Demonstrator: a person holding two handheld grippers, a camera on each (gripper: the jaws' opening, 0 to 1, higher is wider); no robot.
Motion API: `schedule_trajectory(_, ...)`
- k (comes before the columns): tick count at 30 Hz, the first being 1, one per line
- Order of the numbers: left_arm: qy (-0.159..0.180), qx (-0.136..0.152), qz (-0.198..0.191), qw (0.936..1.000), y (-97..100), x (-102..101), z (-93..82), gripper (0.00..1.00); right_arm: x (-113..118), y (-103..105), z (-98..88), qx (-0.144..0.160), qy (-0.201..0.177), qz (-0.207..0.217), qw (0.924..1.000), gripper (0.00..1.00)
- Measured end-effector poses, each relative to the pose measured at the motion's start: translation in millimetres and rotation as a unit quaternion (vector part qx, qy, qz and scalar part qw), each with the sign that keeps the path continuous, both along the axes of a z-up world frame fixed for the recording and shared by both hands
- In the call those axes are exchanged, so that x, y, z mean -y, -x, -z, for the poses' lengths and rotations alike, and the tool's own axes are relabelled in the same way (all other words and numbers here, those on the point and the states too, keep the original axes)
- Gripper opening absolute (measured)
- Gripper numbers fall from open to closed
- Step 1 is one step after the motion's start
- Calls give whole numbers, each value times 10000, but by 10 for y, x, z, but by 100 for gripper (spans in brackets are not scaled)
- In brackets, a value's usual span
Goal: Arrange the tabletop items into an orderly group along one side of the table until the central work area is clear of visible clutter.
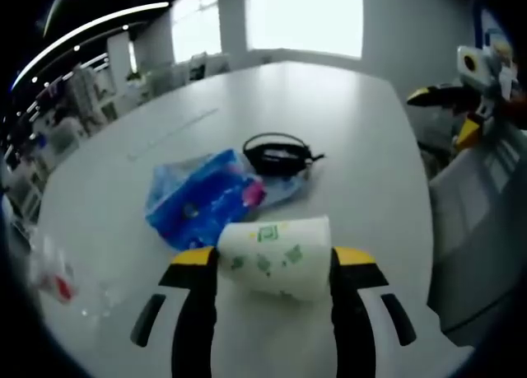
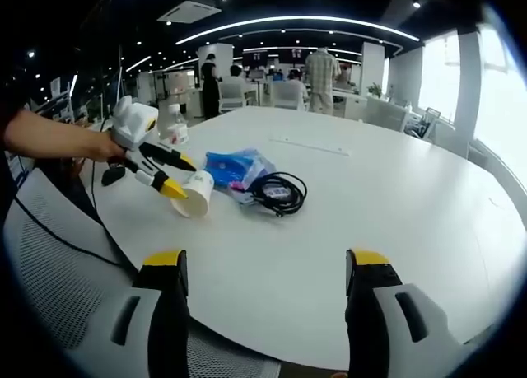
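A white paper cup (image 1: 278, 248) with green prints lies on its side between the jaws of my left gripper (image 1: 276, 261), which is shut on it. From the right gripper view, the same cup (image 2: 196, 197) hangs at the tips of the left gripper (image 2: 181, 177) near the table's left edge. Just beyond it lie a blue plastic packet (image 1: 202, 195) (image 2: 233, 167) and a coiled black cable (image 1: 278, 156) (image 2: 280, 192). My right gripper (image 2: 268, 273) stands open above the table's near edge with nothing between its jaws; it also shows far right as the right gripper (image 1: 445, 112).
The round white table (image 2: 379, 205) has a clear plastic wrapper with a red patch (image 1: 54, 277) near its edge. A grey mesh chair (image 2: 58, 254) stands beside the table. People and desks fill the office behind.
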State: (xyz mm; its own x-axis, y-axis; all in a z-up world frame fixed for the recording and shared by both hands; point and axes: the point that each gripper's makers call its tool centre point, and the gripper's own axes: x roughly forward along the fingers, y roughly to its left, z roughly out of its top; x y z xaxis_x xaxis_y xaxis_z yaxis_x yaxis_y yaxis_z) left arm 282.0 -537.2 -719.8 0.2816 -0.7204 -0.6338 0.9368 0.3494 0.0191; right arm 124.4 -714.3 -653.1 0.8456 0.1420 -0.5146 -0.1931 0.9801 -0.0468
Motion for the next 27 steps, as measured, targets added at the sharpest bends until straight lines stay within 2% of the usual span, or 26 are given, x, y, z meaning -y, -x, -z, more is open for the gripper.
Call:
schedule_trajectory(7,82,-23,-45,10000,35,-21,-63,51,13,-5,-12,26,74,13,10000,78)
schedule_trajectory(10,192,-117,-153,9996,54,-42,-116,51,25,-24,-64,135,9,78,9999,80)
schedule_trajectory(13,196,-116,-207,9995,67,-62,-138,51,36,-18,-62,105,94,76,9999,79)
schedule_trajectory(18,216,-167,-292,9992,106,-108,-188,51,6,-32,-128,179,487,-94,9986,79)
schedule_trajectory(27,266,-170,-546,9980,134,-206,-325,51,4,-40,-176,113,526,-196,9984,79)
